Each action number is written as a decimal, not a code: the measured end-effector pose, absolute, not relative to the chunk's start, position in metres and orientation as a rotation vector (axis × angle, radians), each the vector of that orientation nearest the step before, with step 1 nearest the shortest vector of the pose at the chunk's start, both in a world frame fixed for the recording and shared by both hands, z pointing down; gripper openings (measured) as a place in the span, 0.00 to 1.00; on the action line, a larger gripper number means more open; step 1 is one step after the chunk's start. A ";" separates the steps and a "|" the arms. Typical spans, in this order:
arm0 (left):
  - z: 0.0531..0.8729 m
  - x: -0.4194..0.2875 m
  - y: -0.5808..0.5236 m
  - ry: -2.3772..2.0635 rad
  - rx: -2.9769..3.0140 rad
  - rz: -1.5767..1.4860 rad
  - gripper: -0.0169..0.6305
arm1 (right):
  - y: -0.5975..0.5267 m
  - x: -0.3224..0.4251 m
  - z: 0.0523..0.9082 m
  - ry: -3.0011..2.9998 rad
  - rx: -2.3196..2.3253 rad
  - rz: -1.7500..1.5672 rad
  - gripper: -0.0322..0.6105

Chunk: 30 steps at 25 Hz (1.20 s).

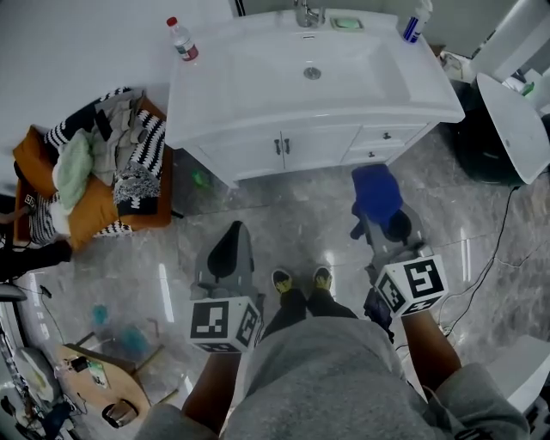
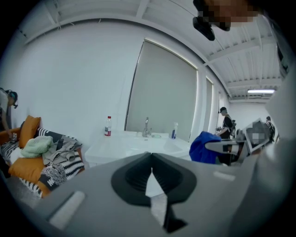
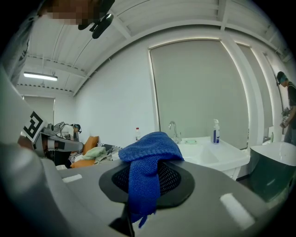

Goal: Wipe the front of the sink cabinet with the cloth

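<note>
right gripper (image 3: 144, 181): clenched on the blue cloth (image 3: 149, 155), which drapes over the jaw tips
cloth: held out before the sink cabinet (image 1: 258, 151), opposite its right drawers, not touching the front
left gripper (image 2: 151, 175): jaws pressed together, nothing between; before the cabinet's doors, apart from them
cabinet top: water bottle (image 1: 181, 39) at left edge, spray bottle (image 1: 414, 23) at back right
beside cabinet, left: clothes pile (image 1: 101, 163)
</note>
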<state>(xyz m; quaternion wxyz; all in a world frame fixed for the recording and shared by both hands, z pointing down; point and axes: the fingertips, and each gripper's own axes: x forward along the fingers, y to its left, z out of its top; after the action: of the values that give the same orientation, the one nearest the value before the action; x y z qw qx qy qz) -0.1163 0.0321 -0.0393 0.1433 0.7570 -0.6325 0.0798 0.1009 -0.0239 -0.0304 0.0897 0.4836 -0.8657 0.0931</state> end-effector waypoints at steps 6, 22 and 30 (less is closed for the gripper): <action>-0.030 -0.141 0.037 -1.794 2.177 0.205 0.04 | -0.022 0.079 -0.036 -2.540 1.450 0.247 0.18; -0.009 -0.151 0.017 -1.823 2.160 0.298 0.04 | -0.053 0.081 -0.015 -2.547 1.420 0.295 0.18; 0.002 -0.143 0.002 -1.865 2.099 0.303 0.04 | -0.075 0.109 0.002 -2.560 1.418 0.365 0.17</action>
<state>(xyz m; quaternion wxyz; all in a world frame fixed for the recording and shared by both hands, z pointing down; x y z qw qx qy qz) -0.1433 0.0018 0.0016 0.1581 0.7339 -0.6520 0.1061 0.1091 -0.0745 0.0015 0.0960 0.4786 -0.8640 0.1232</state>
